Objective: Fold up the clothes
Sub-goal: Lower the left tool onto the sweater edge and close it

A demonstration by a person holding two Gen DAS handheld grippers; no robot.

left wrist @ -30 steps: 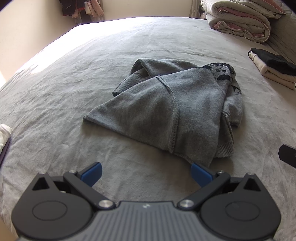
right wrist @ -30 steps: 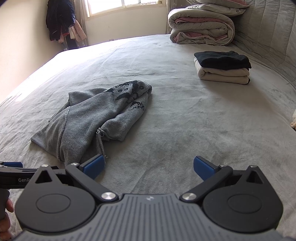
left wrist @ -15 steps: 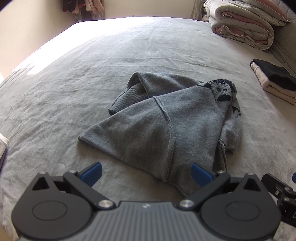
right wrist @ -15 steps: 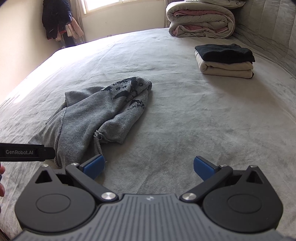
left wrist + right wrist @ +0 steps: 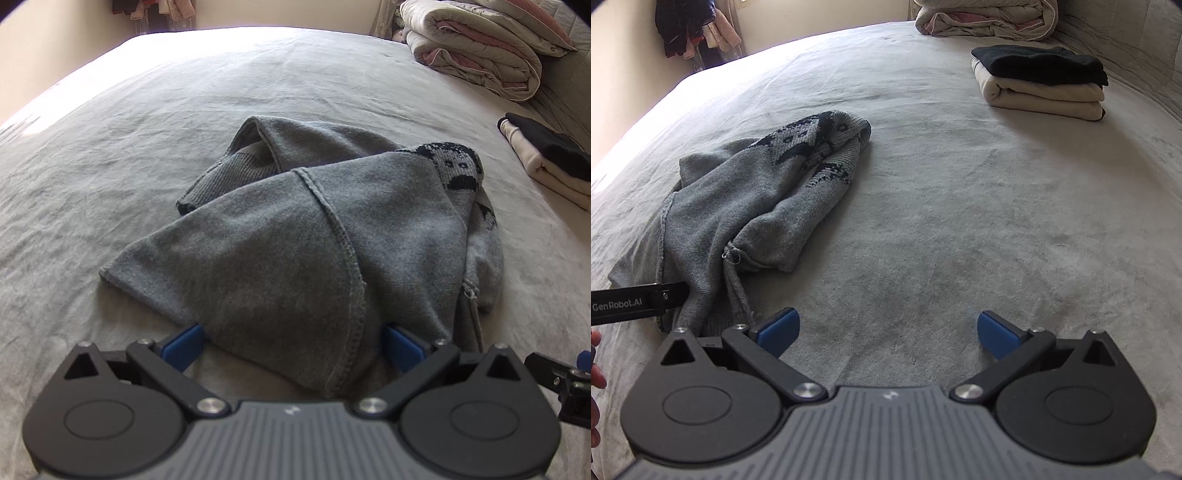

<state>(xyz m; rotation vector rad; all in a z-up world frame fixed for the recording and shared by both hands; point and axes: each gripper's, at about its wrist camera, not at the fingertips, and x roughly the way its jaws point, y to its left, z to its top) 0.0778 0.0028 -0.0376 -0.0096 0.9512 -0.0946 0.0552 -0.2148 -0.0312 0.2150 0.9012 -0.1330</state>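
A crumpled grey sweater (image 5: pixel 314 236) lies mid-bed (image 5: pixel 960 221), its near hem between the left gripper's (image 5: pixel 291 347) wide-open fingers, while the right gripper (image 5: pixel 886 330), fingers likewise spread and empty, hovers over bare cover with the sweater at ten o'clock.

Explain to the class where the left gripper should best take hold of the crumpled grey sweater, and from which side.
Probably the near hem edge of the grey sweater, approached low from the near side. That edge lies loose toward the open left gripper, whose fingers already straddle it, while the far part is bunched and folded over.
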